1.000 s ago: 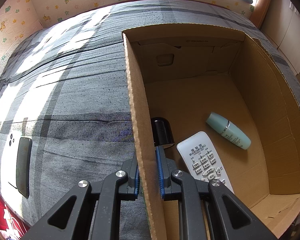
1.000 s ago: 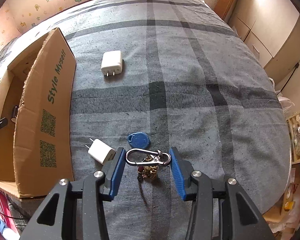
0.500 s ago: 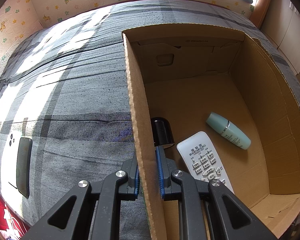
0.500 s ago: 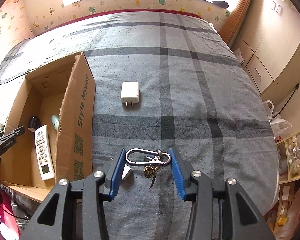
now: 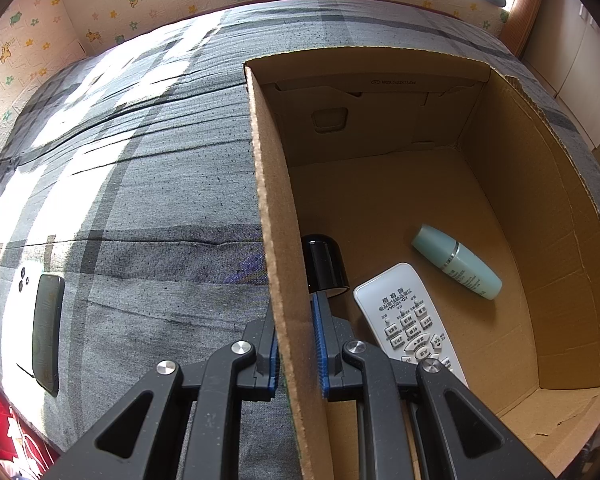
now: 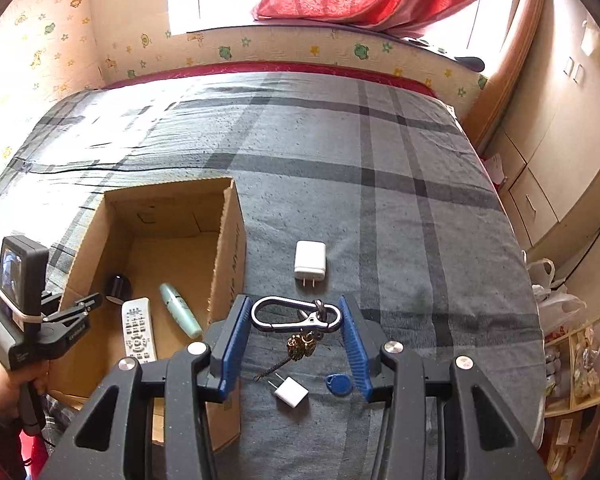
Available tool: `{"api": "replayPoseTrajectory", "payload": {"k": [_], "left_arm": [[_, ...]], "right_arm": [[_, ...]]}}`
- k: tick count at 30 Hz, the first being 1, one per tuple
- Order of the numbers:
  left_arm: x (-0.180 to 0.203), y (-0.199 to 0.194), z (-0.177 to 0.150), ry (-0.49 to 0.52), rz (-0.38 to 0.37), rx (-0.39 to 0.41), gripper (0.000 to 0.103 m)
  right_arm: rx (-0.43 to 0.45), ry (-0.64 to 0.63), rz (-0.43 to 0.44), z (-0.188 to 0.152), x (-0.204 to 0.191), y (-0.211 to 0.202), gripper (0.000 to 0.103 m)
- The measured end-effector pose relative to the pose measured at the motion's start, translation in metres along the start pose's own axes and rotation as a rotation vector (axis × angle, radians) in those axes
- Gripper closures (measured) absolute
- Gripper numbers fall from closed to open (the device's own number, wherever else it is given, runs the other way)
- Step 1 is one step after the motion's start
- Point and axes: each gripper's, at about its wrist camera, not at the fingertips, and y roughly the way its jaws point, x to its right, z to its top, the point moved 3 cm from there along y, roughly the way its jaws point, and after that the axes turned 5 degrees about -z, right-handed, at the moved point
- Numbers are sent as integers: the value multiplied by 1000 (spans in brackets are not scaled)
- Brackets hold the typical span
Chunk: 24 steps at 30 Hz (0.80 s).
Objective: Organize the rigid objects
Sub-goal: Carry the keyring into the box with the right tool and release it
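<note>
My right gripper [image 6: 296, 320] is shut on a silver carabiner keychain [image 6: 296, 315] and holds it high above the bed, a brass charm hanging below. My left gripper [image 5: 297, 344] is shut on the left wall of an open cardboard box [image 5: 276, 240], also in the right wrist view [image 6: 228, 248]. In the box lie a white remote [image 5: 408, 316], a teal bottle [image 5: 456, 262] and a black cap [image 5: 324, 264]. On the bed lie a large white charger [image 6: 310, 260], a small white plug [image 6: 290, 392] and a blue key fob [image 6: 338, 383].
A black phone [image 5: 46, 332] lies on the grey plaid bedspread [image 6: 380, 168] left of the box. Cupboards [image 6: 560, 140] stand right of the bed. A padded wall [image 6: 300, 52] and a red curtain are at the far end.
My right gripper has lifted the keychain well above the bed; the view now takes in the whole box and room. The left gripper has not moved.
</note>
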Motion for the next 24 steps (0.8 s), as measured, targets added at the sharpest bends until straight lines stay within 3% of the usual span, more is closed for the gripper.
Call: {"api": "replayPoseTrajectory", "payload": {"k": [12, 24], "left_arm": [[0, 0, 0, 1, 1, 1, 88], [0, 1, -2, -4, -2, -1, 88]], "right_arm": [[73, -82, 97, 30, -58, -27, 56], [33, -157, 157, 24, -110, -9, 56]]}}
